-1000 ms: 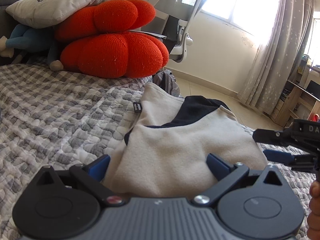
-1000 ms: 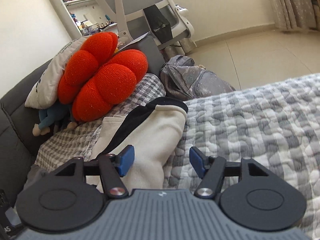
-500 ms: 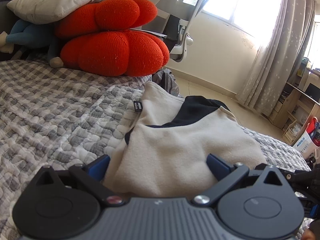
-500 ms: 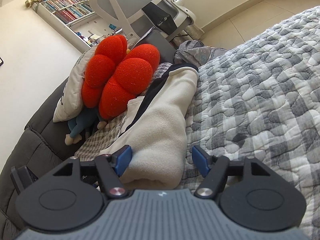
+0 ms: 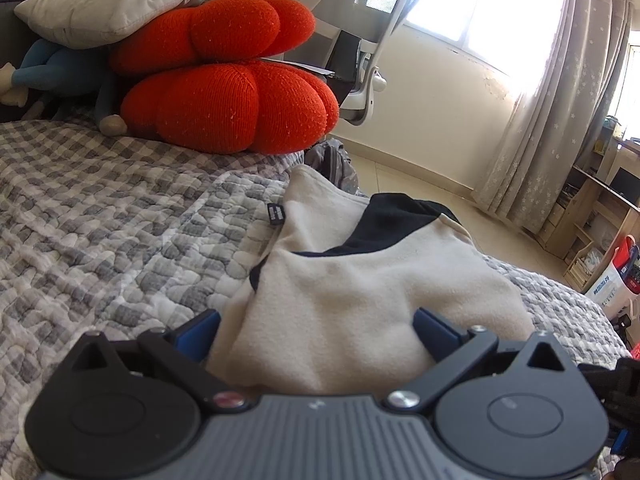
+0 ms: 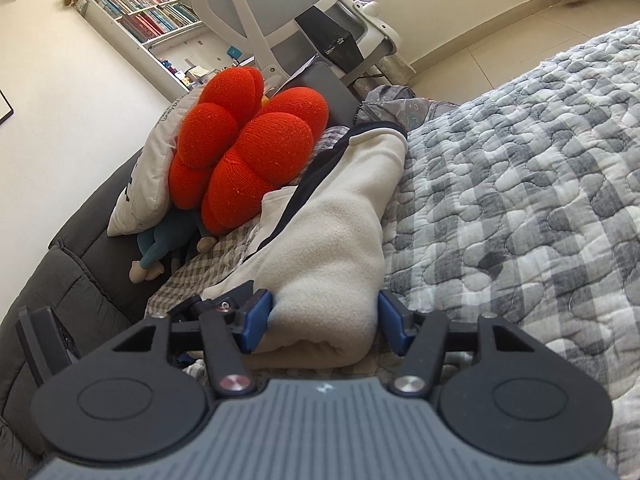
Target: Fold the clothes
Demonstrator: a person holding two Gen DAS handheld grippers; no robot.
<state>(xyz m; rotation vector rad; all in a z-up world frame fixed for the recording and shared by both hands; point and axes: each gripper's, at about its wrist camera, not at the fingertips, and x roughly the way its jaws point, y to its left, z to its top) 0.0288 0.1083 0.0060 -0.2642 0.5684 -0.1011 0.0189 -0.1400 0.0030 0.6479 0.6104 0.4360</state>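
— What carries everything?
— A bed (image 5: 100,216) under a grey-and-white checked quilt (image 6: 520,184).
— What lies on it?
— A folded cream fleece garment (image 5: 360,292) with dark navy trim, near the edge. Farther back, an orange knitted cushion (image 5: 224,108), a blue stuffed toy (image 6: 160,248) and a pale pillow (image 5: 120,4).

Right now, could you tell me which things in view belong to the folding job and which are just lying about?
In the job: cream fleece garment; left gripper, jaws wide around it; right gripper, jaws just closing around its folded end.

Lying about: red cushion; grey pillow; blue plush toy; office chair; checked quilt.
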